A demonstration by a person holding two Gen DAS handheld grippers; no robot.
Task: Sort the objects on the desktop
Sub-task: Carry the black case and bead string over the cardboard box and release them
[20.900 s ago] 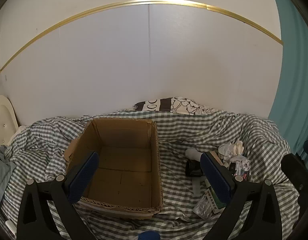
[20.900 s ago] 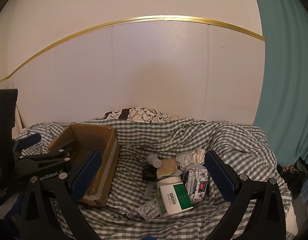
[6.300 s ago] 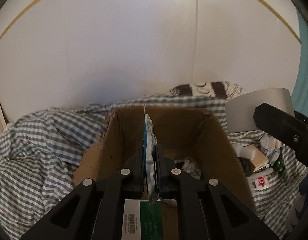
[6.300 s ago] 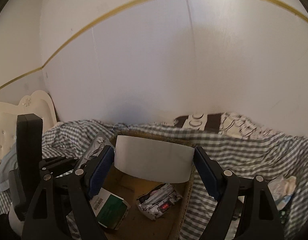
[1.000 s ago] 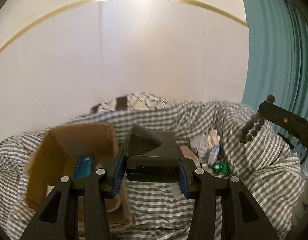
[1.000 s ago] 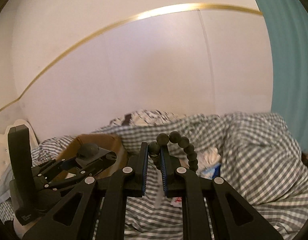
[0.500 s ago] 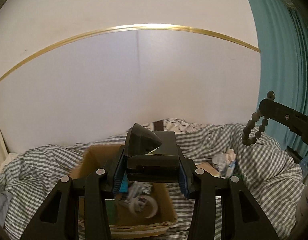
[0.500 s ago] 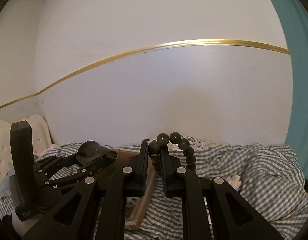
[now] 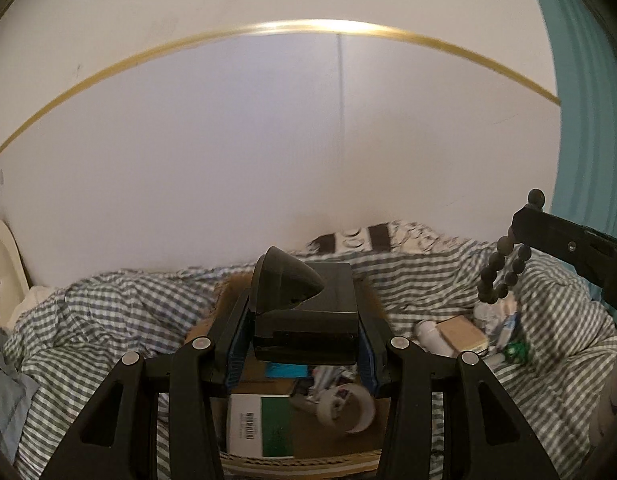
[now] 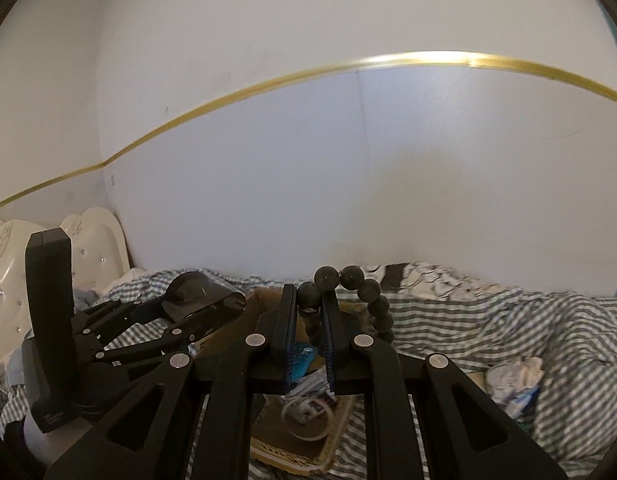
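Over checked cloth: cardboard box, white wall, teal curtain.

Dim, soft indoor light, with glare along the curved gold trim strip on the pale wall. Strong fisheye bending and dark vignette at all 4 corners. Motion blur smearing the grey-and-white checked cloth in both views.

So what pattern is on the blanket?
The blanket has grey and white checks, clearest in the left wrist view.
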